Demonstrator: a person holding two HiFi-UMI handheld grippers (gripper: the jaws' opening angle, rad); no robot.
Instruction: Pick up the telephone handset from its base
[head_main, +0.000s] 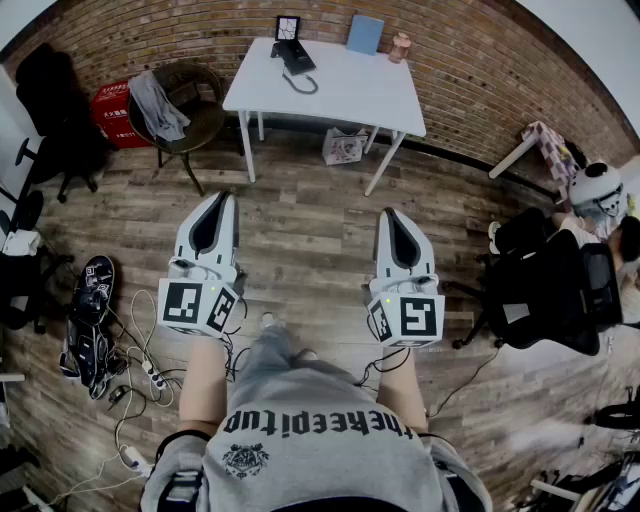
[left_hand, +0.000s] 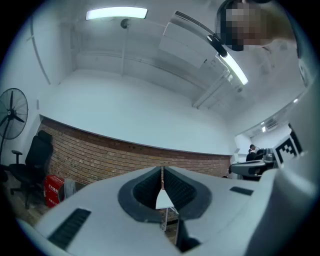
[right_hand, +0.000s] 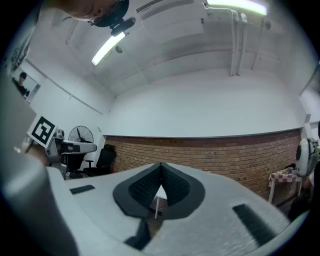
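The phone (head_main: 293, 55) sits at the far left corner of the white worktop (head_main: 350, 95), close against the brick wall (head_main: 470, 60); it is well apart from the person, with bare wood floor (head_main: 300, 240) between. At this range the handset cannot be told from its base; it looks to be lying on it, so the lift is not yet begun. A dark cord (head_main: 299, 84) curls out onto the worktop in front of it.

The left tongs (head_main: 225, 197) and right tongs (head_main: 390, 213) are held out level ahead of the body; each gripper view shows the jaw tips meeting with nothing between them, so both are closed and empty.

The handset is probably light, rigid, smooth plastic; it may slip under a glancing pinch, and the cord will likely tug back as it rises, perhaps dragging the base. The best hold is likely across the narrow middle bar, between earpiece and mouthpiece; the jaws need to part first, then close squarely on that bar. A straight upward lift should clear the cradle; the spare tongs could steady the base.
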